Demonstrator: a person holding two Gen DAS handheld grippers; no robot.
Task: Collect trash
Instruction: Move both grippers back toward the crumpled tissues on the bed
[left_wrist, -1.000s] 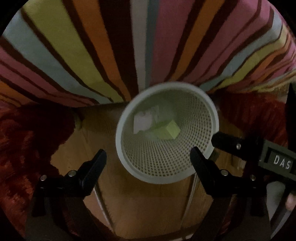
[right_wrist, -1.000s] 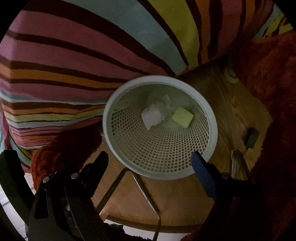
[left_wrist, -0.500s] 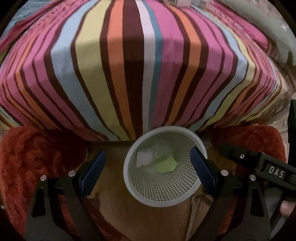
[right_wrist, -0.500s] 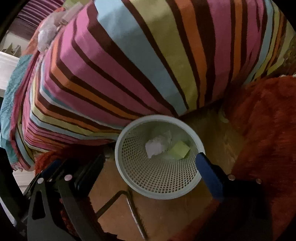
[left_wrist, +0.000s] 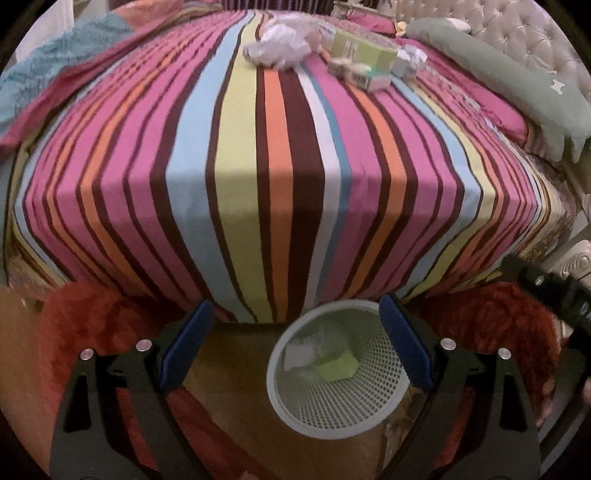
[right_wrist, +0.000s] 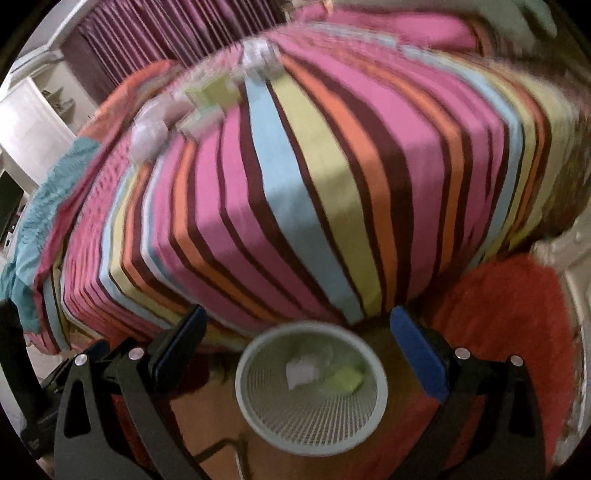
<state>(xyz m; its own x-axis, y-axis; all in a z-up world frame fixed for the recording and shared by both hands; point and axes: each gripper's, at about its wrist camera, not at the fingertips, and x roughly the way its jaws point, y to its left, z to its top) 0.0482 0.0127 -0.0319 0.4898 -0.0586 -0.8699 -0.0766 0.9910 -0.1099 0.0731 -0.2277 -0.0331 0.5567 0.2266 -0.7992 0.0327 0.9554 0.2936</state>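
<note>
Both jaws stand apart, empty — bin (left_wrist: 334, 373) just below them, trash (left_wrist: 280, 48) far ahead on the bed (left_wrist: 258, 177). I risk crushing the box (left_wrist: 364, 55) — it looks flimsy.

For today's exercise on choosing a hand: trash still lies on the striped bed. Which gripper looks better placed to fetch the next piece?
Probably the left gripper: its view faces the crumpled paper and boxes squarely. The right gripper sees them off to one side. Both are open and empty.
</note>
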